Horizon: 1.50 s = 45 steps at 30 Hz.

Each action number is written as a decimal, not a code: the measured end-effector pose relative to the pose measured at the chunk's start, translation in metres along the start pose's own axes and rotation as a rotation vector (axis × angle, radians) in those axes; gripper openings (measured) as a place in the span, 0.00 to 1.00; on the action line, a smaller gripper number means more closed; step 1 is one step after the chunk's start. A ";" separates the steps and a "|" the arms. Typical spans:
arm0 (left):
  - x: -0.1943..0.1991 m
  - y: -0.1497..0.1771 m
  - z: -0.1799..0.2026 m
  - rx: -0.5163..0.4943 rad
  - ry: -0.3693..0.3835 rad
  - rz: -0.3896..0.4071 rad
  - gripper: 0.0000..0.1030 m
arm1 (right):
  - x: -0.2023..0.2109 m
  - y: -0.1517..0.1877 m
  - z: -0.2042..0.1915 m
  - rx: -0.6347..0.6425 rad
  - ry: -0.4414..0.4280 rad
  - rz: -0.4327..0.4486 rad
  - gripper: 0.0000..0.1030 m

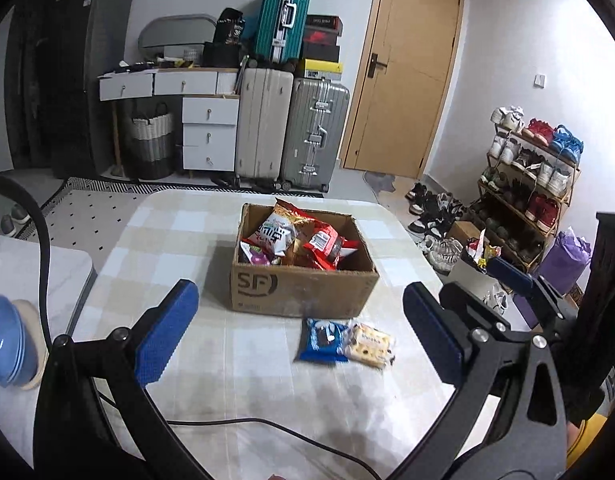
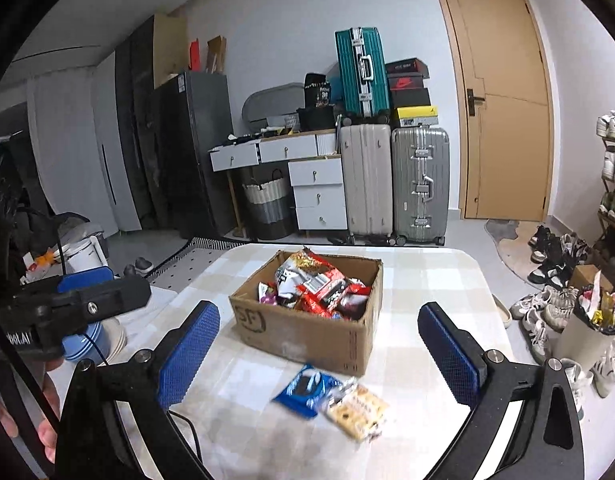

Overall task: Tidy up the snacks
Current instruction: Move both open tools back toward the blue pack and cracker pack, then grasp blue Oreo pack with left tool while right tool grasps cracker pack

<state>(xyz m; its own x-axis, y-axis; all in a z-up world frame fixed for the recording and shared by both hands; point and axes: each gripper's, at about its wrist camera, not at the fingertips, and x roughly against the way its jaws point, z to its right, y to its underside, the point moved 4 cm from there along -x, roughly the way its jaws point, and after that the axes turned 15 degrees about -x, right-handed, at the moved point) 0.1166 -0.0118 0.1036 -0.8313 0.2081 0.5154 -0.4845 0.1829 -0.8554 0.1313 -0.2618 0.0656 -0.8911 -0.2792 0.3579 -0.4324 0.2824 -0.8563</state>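
two hand-held grippers hovered over a checked table (image 1: 187, 240) with a half-sorted load of snacks. the left gripper (image 1: 299, 328) stood with its blue pads spread as wide as they go and nothing between them; the right gripper (image 2: 319, 356) was likewise wide open and empty. just ahead of both tools, a little right of centre, two snack packets lay side by side and touching on the cloth: one blue packet (image 1: 321, 340) and one pale biscuit packet (image 1: 371, 344), neither in contact with a pad. beyond them, just clear of the pair, sat one cardboard box (image 1: 303, 288) marked "sf", open-topped and heaped with red, white and purple snack bags (image 1: 295, 240), too jumbled to count. at the table's left edge stood a stack of blue bowls (image 1: 5, 344). three suitcases (image 1: 315, 132) lined the far wall beside one closed wooden door (image 1: 403, 80).
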 end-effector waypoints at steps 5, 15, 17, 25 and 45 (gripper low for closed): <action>0.037 0.033 0.008 -0.008 -0.044 0.042 0.99 | 0.034 0.034 0.008 -0.005 0.008 0.020 0.98; 0.057 0.103 0.008 0.018 -0.077 0.112 0.99 | 0.055 0.101 0.051 -0.053 0.061 0.008 0.99; 0.049 0.112 0.007 0.017 -0.070 0.105 0.99 | 0.050 0.107 0.055 -0.050 0.068 -0.013 0.99; -0.020 0.128 0.013 0.014 -0.003 -0.056 0.99 | 0.005 0.116 0.066 -0.054 0.085 -0.114 0.99; -0.159 0.110 0.020 0.050 0.157 -0.217 0.99 | -0.145 0.122 0.091 0.131 0.174 -0.457 0.98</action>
<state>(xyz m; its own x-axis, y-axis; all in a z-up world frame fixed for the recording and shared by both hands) 0.1902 -0.0439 -0.0730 -0.6556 0.3166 0.6856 -0.6632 0.1928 -0.7232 0.2205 -0.2701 -0.1248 -0.6292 -0.1874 0.7543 -0.7727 0.0467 -0.6330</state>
